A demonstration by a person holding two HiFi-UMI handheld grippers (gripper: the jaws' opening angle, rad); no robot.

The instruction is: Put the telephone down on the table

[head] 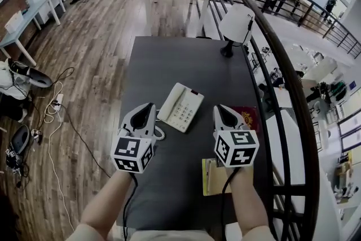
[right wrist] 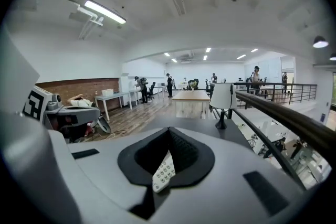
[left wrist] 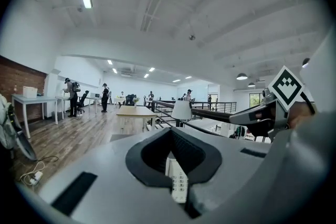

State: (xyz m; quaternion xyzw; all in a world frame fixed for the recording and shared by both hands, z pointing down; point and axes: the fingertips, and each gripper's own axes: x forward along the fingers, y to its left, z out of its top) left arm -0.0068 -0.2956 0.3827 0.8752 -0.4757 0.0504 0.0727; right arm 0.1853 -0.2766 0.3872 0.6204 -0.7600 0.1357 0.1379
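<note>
A cream telephone [head: 180,106] with a keypad lies flat on the dark table [head: 169,59], and its coiled cord [head: 161,134] trails off its near corner. My left gripper [head: 150,105] hovers just left of the phone with its jaws together and nothing between them. My right gripper [head: 219,108] hovers just right of it, shut and empty as well. In the left gripper view the telephone [left wrist: 178,183] shows below the closed left gripper [left wrist: 171,130]. In the right gripper view the telephone [right wrist: 164,171] shows below the closed right gripper [right wrist: 169,129].
A white-shaded desk lamp [head: 237,25] stands at the table's far right corner. A red booklet [head: 249,117] and a yellow pad [head: 211,178] lie by my right hand. A black railing [head: 282,65] runs along the right edge. Cables [head: 53,104] lie on the floor at left.
</note>
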